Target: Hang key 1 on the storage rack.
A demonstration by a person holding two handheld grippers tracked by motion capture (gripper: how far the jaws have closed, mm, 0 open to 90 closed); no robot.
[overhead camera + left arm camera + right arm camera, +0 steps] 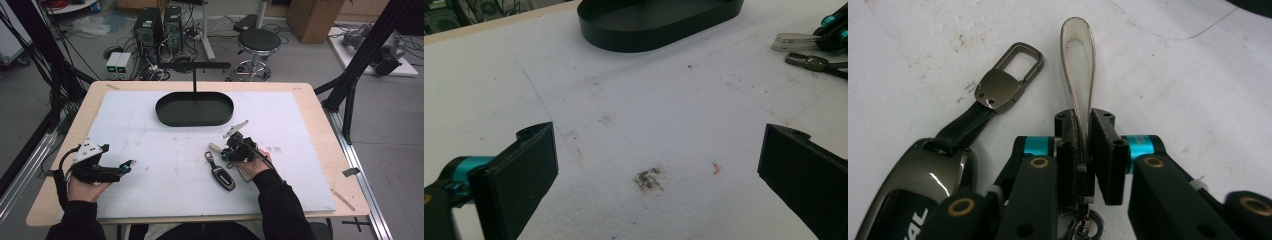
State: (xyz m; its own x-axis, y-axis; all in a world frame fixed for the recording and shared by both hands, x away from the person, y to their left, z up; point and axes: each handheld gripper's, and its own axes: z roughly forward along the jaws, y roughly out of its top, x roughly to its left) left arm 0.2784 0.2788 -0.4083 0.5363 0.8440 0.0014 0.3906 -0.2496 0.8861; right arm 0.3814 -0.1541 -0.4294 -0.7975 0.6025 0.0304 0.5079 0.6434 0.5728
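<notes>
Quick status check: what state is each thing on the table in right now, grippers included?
Pale translucent strap loop: flat on the white board, pinched at its base.
Right gripper: shut on the loop.
Left gripper: open, nothing between the jaws.
Dark glossy car key fob: lying flat, untouched.
Black oval tray: empty.

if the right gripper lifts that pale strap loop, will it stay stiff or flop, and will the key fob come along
The strap loop looks thin and flat, so it will probably bend and droop. The right gripper has its jaws shut on it near the metal ring, so it likely won't slip. Whether the key fob is joined to it cannot be told; if so, it may dangle and swing.
</notes>
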